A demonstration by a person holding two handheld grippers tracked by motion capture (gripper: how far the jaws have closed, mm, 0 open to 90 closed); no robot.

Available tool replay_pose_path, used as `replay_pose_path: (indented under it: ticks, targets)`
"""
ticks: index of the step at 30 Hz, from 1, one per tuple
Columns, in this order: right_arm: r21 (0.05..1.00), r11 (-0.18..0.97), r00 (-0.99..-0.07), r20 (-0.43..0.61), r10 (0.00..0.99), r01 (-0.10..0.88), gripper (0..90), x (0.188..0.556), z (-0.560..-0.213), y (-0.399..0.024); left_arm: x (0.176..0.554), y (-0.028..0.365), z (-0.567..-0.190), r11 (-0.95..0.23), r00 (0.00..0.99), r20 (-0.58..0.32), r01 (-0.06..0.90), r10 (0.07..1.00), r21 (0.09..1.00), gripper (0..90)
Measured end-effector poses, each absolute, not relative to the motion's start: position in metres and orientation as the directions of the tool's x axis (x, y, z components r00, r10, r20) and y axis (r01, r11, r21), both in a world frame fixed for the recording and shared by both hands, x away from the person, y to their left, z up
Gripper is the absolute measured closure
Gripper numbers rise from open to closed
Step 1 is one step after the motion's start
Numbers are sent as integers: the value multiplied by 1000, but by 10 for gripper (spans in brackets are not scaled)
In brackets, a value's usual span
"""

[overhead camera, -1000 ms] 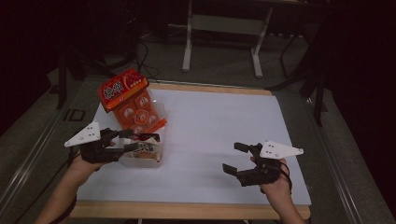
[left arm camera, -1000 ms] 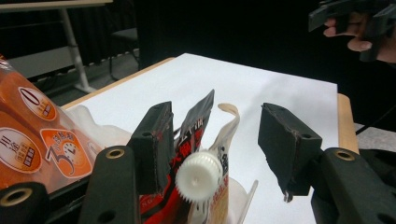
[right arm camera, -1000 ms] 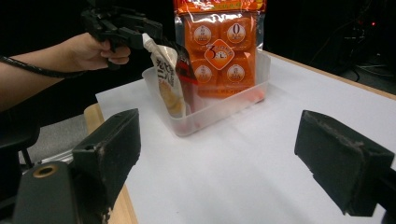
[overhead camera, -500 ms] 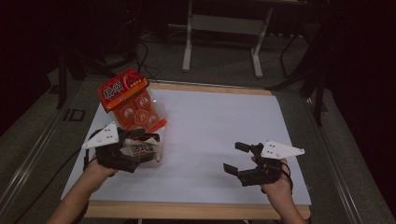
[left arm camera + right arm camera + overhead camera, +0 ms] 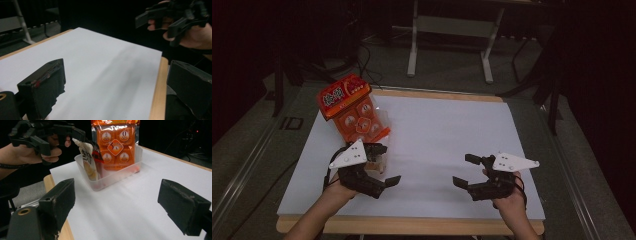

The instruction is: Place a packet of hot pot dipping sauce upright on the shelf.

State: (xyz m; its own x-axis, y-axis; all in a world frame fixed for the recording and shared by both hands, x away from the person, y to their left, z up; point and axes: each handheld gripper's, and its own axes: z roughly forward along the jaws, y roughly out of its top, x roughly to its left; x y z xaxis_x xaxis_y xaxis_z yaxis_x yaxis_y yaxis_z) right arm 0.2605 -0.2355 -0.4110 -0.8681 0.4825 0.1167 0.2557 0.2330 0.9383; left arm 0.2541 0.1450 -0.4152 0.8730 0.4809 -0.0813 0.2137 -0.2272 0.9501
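Observation:
A clear plastic tub (image 5: 117, 178) stands at the table's left. A tall orange snack pack (image 5: 352, 107) leans upright in it, and a small white sachet (image 5: 89, 163) stands beside that pack. My left gripper (image 5: 385, 165) hovers just in front of the tub, nearer the table's front edge. Its jaws have just been opening and nothing is between them in the left gripper view (image 5: 115, 95). My right gripper (image 5: 466, 171) stays low at the front right, open and empty, facing the tub (image 5: 120, 207).
A white sheet (image 5: 437, 135) covers the wooden table, whose front edge (image 5: 412, 225) lies close below both hands. Metal stand legs (image 5: 414, 50) and cables lie on the dark floor beyond the table.
My left gripper has drawn back from the tub toward the front of the table, swung rightward, and its jaws have spread apart. The right gripper has stayed put.

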Motion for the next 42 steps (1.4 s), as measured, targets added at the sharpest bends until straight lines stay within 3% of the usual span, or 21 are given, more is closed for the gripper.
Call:
replay_pose_path:
  ticks: [42]
  targets:
    - [897, 302, -850, 133, 509, 321, 146, 257, -460, -246, 233, 109, -469, -328, 920, -36, 175, 389, 928, 26]
